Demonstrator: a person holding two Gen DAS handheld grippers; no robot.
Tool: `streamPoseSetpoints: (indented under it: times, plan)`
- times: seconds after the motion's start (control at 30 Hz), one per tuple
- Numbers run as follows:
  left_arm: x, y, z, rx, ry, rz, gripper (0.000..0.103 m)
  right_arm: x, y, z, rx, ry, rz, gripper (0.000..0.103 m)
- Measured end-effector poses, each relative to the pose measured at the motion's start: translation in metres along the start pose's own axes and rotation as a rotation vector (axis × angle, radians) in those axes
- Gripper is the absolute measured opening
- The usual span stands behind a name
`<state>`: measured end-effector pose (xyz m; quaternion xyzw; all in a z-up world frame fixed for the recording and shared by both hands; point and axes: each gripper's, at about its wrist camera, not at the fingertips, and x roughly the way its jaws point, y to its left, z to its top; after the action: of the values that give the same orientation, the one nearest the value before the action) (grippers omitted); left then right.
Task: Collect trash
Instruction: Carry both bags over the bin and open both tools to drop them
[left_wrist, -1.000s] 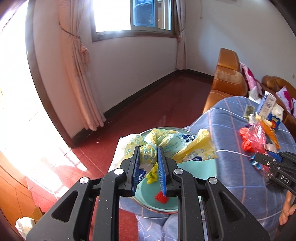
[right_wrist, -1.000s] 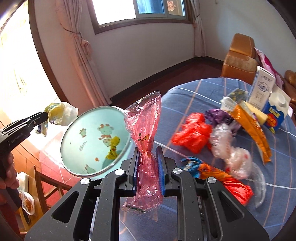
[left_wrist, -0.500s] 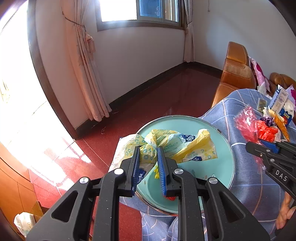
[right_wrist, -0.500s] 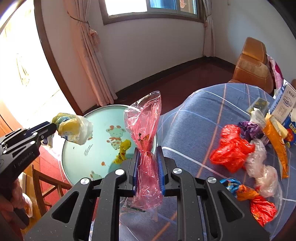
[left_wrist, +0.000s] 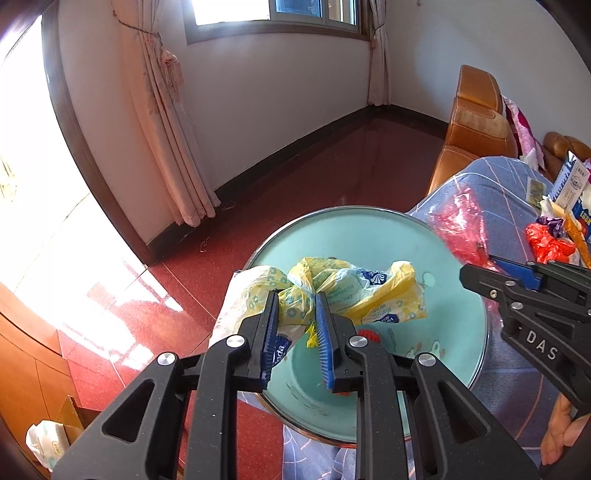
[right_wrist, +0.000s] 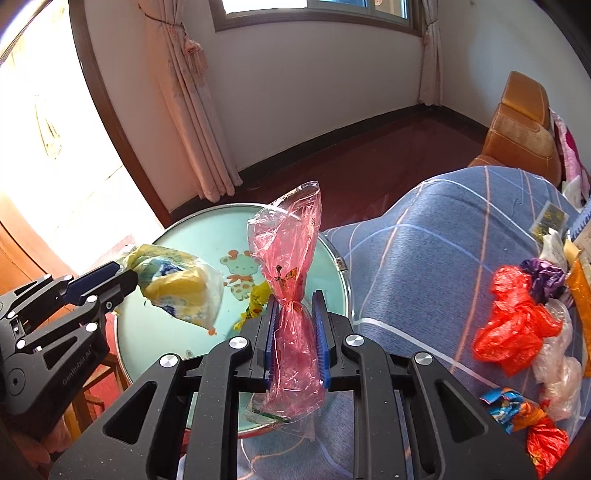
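A round teal basin (left_wrist: 369, 243) with cartoon prints stands at the left edge of the table; it also shows in the right wrist view (right_wrist: 207, 240). My left gripper (left_wrist: 295, 299) is shut on a crumpled yellow-and-white plastic bag (left_wrist: 369, 295) and holds it over the basin. My right gripper (right_wrist: 293, 295) has a twisted pink plastic bag (right_wrist: 288, 236) upright between its pads, at the basin's right rim. Its jaws are opening slightly and the pads still touch the bag. A yellow scrap (right_wrist: 258, 299) lies inside the basin.
The table wears a blue plaid cloth (right_wrist: 424, 258). On its right side lie a red bag (right_wrist: 513, 332), a purple wrapper (right_wrist: 543, 273), a clear bag (right_wrist: 557, 369) and an orange-blue wrapper (right_wrist: 517, 406). An orange sofa (right_wrist: 521, 129) stands behind, and red floor lies left of the basin.
Both grippers have moved toward the basin with their bags. The left one has sunk over it. The right one has carried the pink bag leftward to the basin's rim.
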<state>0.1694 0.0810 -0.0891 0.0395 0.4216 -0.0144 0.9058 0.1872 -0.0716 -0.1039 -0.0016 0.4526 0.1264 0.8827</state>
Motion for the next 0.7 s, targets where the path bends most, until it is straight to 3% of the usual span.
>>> streamPoseSetpoints:
  times: [0.37,0.4,0.47,0.53,0.7]
  plan:
    - [0.007,-0.001,-0.003,0.01,0.008,-0.015,0.024,0.008,-0.001,0.007,0.029,0.007,0.038,0.034]
    - [0.006,-0.001,-0.003,0.008,0.004,-0.015,0.026,0.006,-0.002,0.008,0.029,0.003,0.04,0.037]
    - [0.003,-0.002,-0.003,0.009,-0.007,-0.012,0.043,0.003,-0.002,0.01,0.028,-0.005,0.039,0.046]
    - [-0.001,-0.001,-0.003,0.006,-0.023,-0.001,0.052,-0.001,-0.002,0.012,0.033,-0.016,0.039,0.05]
    - [-0.011,0.005,-0.001,-0.012,-0.042,0.019,0.055,-0.014,-0.002,0.015,0.04,-0.044,0.035,0.05]
